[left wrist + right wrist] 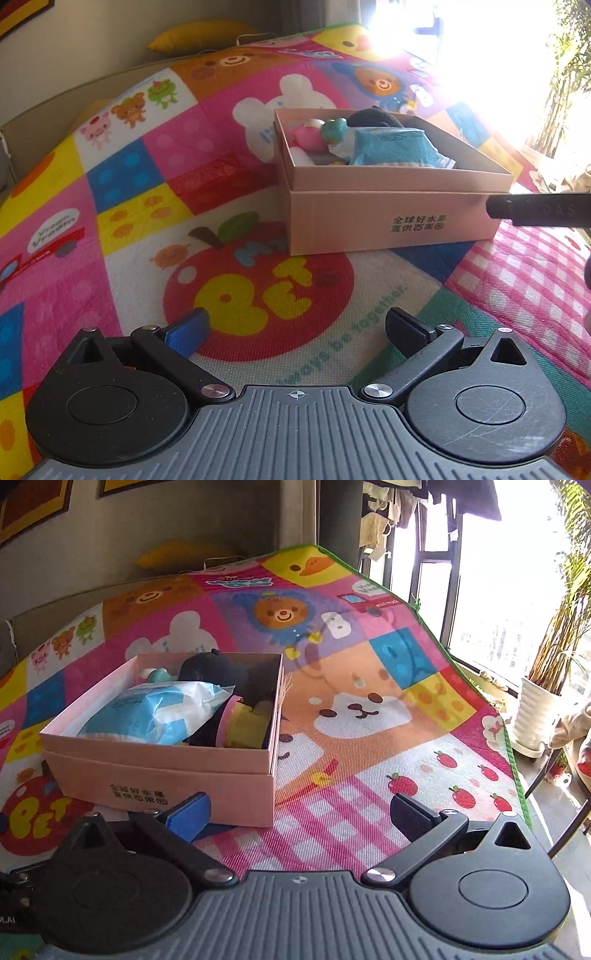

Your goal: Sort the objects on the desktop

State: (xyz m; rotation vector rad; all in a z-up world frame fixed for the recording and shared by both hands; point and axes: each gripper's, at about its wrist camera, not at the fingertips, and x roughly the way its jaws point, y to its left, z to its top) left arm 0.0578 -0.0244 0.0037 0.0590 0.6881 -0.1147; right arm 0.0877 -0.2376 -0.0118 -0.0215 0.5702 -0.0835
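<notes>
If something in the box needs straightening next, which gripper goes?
Right, probably. The right gripper is open and empty with the pink box right at its fingertips. The left gripper, also open and empty, sits farther back over bare mat.

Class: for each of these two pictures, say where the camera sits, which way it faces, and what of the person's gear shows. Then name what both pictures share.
Left wrist: sits on the left gripper, facing down over the play mat toward the pink box; its open jaws show.
Right wrist: sits on the right gripper, facing the box's right corner and window; open jaws show.
Shared: box, blue packet, mat.
</notes>
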